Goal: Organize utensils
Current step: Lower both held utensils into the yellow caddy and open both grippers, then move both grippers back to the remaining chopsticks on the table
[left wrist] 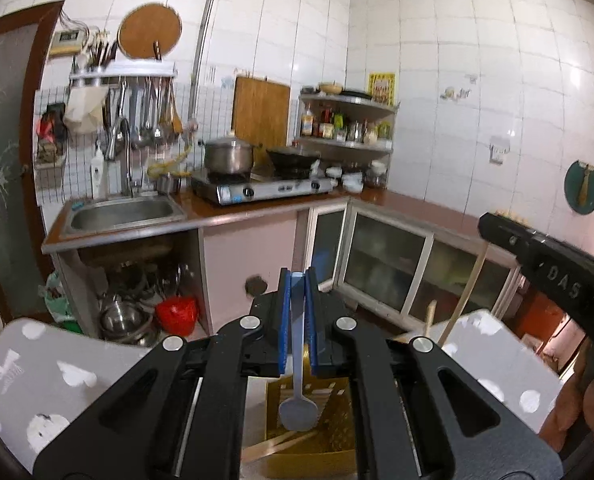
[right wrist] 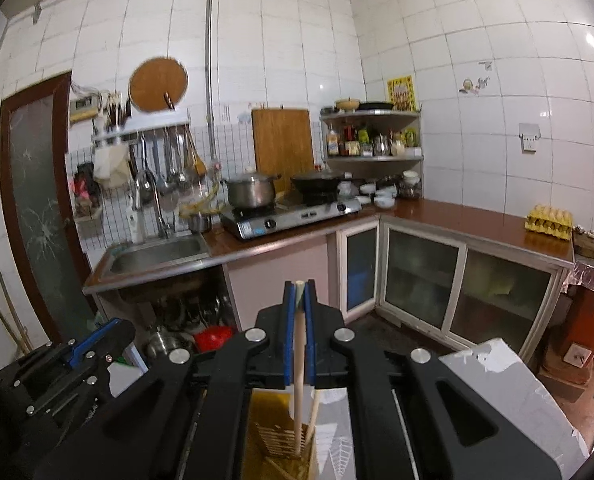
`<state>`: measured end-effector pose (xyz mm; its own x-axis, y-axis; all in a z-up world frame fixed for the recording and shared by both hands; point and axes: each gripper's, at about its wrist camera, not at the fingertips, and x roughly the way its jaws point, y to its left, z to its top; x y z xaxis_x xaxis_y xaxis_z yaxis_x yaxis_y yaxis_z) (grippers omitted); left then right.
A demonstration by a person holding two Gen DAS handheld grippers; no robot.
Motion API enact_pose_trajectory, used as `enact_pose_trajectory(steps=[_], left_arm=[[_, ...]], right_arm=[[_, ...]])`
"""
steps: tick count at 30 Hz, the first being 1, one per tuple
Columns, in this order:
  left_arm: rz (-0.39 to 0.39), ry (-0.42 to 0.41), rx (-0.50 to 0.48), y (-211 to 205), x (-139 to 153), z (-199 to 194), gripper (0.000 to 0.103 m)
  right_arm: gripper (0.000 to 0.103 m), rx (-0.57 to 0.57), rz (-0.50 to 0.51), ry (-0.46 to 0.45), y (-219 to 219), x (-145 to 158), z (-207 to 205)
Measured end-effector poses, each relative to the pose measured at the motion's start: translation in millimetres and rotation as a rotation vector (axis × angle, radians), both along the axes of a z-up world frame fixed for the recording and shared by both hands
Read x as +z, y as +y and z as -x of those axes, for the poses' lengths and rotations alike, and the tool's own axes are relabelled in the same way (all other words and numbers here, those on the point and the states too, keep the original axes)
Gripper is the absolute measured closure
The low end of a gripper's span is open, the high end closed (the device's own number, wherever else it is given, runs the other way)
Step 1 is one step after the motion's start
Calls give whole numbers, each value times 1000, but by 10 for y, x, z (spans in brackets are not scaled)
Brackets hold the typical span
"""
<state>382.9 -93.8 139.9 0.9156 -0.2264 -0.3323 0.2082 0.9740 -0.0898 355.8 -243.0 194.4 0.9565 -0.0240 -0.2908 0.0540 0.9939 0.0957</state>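
My left gripper (left wrist: 298, 280) is shut on a metal spoon (left wrist: 298, 408), handle between the blue pads, bowl hanging down over a yellow perforated utensil holder (left wrist: 337, 408) that has chopsticks lying in it. My right gripper (right wrist: 299, 290) is shut on pale wooden chopsticks (right wrist: 299, 364); their lower ends reach into the yellow utensil holder (right wrist: 269, 412). The right gripper's body shows at the right of the left wrist view (left wrist: 553, 264). The left gripper shows at the lower left of the right wrist view (right wrist: 93, 344).
A white patterned table surface (left wrist: 57, 368) lies under the holder. Beyond are a kitchen counter (right wrist: 457, 212) with a sink (left wrist: 125, 210), a gas stove (left wrist: 261, 190) with pots, hanging utensils, a corner spice shelf and an egg tray (right wrist: 549, 220).
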Motion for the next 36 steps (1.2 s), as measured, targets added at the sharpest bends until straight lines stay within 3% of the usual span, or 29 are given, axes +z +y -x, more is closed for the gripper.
enact_pose_trajectory(steps=[3, 7, 8, 9, 10, 11, 12, 13, 18, 21, 26, 31, 36], left_arm=[[-1, 51, 1, 15, -204, -84, 97], [-2, 67, 2, 82, -207, -25, 97], [6, 58, 2, 108, -150, 46, 96], [11, 53, 1, 118, -106, 102, 92], [15, 47, 0, 129, -50, 178, 79], [17, 39, 2, 150, 15, 258, 69], [16, 13, 14, 185, 105, 396, 49], [14, -8, 25, 205, 157, 481, 36], [8, -74, 70, 408, 426, 1012, 5], [-7, -87, 117, 538, 485, 1274, 5], [-10, -56, 170, 698, 398, 1490, 5], [-54, -22, 224, 755, 117, 1621, 5], [-82, 96, 199, 731, -276, 1603, 5]], right_arm=[[97, 3, -1, 55, -25, -198, -109], [96, 7, 19, 129, -50, -379, -153], [94, 7, 23, 144, -52, -399, -144], [80, -4, 28, 155, -71, -401, -109], [66, -13, 27, 152, -96, -391, -55], [39, -27, 26, 138, -116, -362, 24], [36, -41, 29, 118, -141, -318, 117], [36, -49, 31, 109, -167, -255, 221], [34, -75, 3, 82, -306, -27, 689], [31, -87, 7, 93, -367, -22, 935], [31, -112, 19, 148, -452, -295, 1231], [31, -133, -38, 252, -578, -766, 1354], [31, -157, -64, 329, -614, -1197, 1404]])
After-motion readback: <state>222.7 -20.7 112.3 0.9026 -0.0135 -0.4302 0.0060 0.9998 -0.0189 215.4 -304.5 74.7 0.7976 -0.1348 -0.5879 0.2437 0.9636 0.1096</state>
